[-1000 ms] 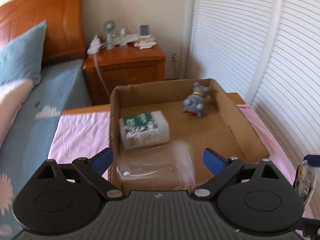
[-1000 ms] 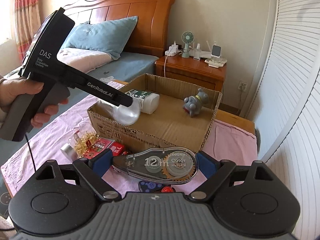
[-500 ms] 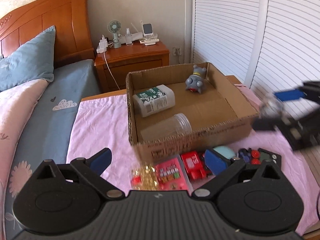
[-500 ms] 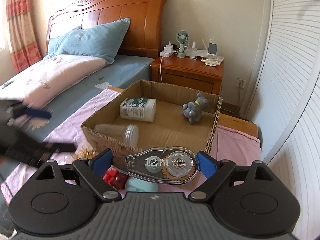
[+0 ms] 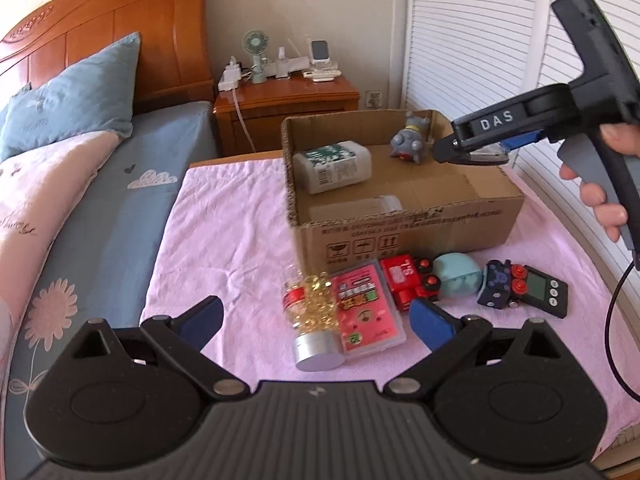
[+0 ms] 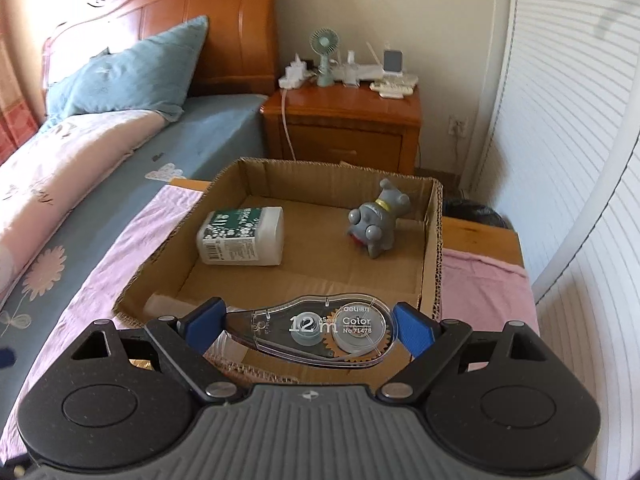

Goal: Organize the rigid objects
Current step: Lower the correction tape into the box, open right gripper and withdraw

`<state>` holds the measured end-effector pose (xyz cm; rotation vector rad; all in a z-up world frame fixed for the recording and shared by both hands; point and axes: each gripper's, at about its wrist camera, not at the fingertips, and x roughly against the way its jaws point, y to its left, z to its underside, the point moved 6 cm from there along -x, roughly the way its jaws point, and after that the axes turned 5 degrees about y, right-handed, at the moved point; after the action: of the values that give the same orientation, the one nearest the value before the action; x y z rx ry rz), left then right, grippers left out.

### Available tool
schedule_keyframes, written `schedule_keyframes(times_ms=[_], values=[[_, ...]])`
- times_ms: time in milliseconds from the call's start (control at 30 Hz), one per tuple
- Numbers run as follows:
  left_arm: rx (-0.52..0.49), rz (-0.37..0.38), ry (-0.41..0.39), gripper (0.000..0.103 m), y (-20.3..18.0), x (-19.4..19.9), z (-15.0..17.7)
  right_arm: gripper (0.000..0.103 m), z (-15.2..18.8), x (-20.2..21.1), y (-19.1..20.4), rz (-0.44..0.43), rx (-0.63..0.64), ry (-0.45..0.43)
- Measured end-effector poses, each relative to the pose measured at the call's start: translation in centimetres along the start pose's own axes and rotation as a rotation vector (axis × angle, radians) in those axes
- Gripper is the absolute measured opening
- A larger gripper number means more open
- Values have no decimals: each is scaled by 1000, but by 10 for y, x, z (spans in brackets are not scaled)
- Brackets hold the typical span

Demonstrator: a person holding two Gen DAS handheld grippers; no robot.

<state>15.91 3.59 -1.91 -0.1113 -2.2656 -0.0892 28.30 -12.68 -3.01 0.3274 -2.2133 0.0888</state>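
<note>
A cardboard box (image 5: 400, 232) stands on a pink cloth. In it lie a white bottle with a green label (image 5: 332, 166), a grey toy dog (image 5: 410, 142) and a clear cup (image 5: 360, 208) on its side. My left gripper (image 5: 316, 318) is open and empty, held back above the loose items in front of the box. My right gripper (image 6: 308, 324) is shut on a clear correction tape dispenser (image 6: 320, 332) and hangs over the near edge of the box (image 6: 432, 240). The left wrist view shows that gripper (image 5: 476, 152) at the box's far right side.
In front of the box lie a bottle of golden capsules (image 5: 312, 312), a pink card case (image 5: 366, 312), a red toy car (image 5: 404, 280), a teal object (image 5: 456, 278), a blue toy (image 5: 500, 282) and a black timer (image 5: 544, 290). A bed lies left, a nightstand (image 5: 288, 100) behind, louvred doors right.
My left gripper has drawn back from the box, leaving the clear cup inside. My right gripper has carried the tape dispenser forward from in front of the box to above it.
</note>
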Motion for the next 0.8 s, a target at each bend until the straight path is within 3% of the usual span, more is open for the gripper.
schedule_keyframes(times_ms=[200,300,800], values=[[22,8,-1,99,11,-5,1,94,-7,-17,5,24,-16,26],[30,10,-1,99,14,-7,2,103,-10,-18,6,33,-22,19],[33,6,2,99,9,0,5,103,6,16,8,61,-41,-31]])
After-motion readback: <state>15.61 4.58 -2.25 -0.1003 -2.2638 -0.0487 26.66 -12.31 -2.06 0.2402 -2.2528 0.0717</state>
